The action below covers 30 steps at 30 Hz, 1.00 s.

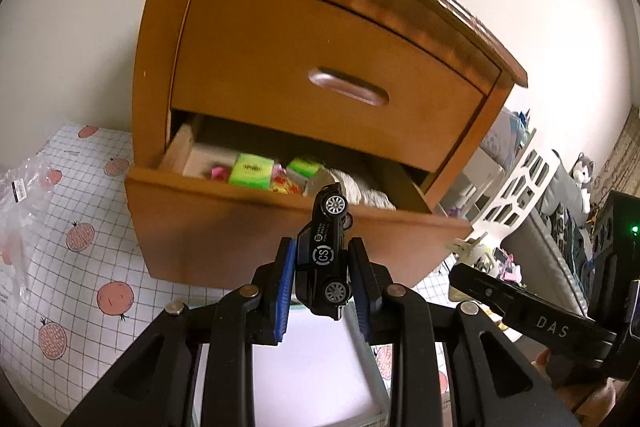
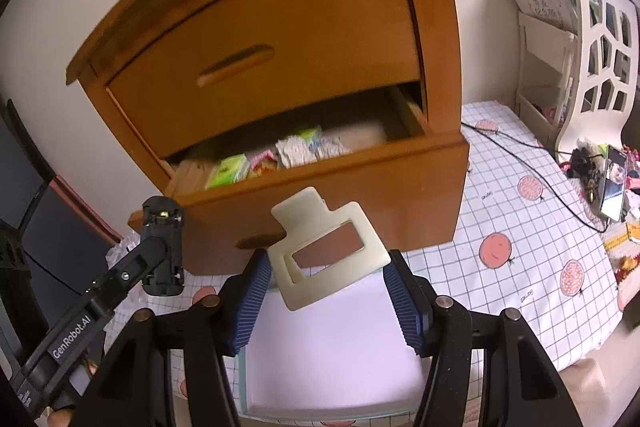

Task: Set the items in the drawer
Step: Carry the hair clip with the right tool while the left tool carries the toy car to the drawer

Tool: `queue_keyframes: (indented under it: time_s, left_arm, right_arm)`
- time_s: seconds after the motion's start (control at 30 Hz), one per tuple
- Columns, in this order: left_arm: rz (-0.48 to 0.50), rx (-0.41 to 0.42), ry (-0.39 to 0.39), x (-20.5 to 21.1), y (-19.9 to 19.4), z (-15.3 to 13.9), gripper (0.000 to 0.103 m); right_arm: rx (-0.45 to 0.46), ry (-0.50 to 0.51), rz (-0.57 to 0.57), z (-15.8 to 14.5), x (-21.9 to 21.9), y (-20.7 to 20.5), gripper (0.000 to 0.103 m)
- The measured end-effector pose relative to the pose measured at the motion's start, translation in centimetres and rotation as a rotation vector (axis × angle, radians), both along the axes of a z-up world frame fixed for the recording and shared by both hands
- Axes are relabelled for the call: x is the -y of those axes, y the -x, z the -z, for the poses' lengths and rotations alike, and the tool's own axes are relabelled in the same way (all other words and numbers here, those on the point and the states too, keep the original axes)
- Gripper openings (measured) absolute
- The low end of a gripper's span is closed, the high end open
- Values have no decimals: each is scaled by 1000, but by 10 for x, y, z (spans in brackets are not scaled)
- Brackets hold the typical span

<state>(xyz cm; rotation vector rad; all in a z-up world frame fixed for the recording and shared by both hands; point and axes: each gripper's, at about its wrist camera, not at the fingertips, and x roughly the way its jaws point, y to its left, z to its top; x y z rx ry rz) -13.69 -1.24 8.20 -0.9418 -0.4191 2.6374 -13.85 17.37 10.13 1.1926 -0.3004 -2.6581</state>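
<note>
A wooden nightstand stands ahead with its lower drawer (image 1: pixel 256 211) (image 2: pixel 360 183) pulled open; green packets (image 1: pixel 251 169) (image 2: pixel 228 170) and white cloth lie inside. My left gripper (image 1: pixel 322 279) is shut on a black toy car (image 1: pixel 325 255), held nose-up just before the drawer's front. In the right wrist view the same car (image 2: pixel 163 247) shows underside-on at the left. My right gripper (image 2: pixel 326 281) is shut on a cream hair claw clip (image 2: pixel 326 251), level with the drawer front's lower edge.
The upper drawer (image 1: pixel 320 67) is closed. A white tray (image 2: pixel 332 355) lies on the fruit-print checked cloth (image 2: pixel 520 227) below both grippers. A white cut-out shelf (image 2: pixel 600 67), cables and a phone stand at the right. Crinkled plastic (image 1: pixel 20 195) lies left.
</note>
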Motion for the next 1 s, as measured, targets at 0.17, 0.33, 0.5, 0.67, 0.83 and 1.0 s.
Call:
queue_keyframes:
  time_s: [0.17, 0.33, 0.5, 0.67, 0.83, 1.0]
  left_arm:
    - [-1, -27, 2, 3, 5, -11, 28]
    - [1, -57, 7, 4, 14, -24, 28]
    - [7, -80, 22, 3, 25, -34, 28]
    - [7, -80, 41, 4, 35, -34, 28]
    - [7, -59, 64, 5, 50, -29, 28]
    - [-7, -29, 67, 13, 62, -22, 28]
  right_arm:
    - [-22, -40, -18, -14, 5, 7, 61]
    - [-41, -63, -20, -28, 4, 15, 61]
    - [-55, -83, -21, -40, 7, 29, 61]
    - [-52, -92, -24, -44, 12, 43, 61]
    - [-31, -106, -33, -43, 19, 61, 61]
    - [-11, -142, -34, -39, 25, 76, 61]
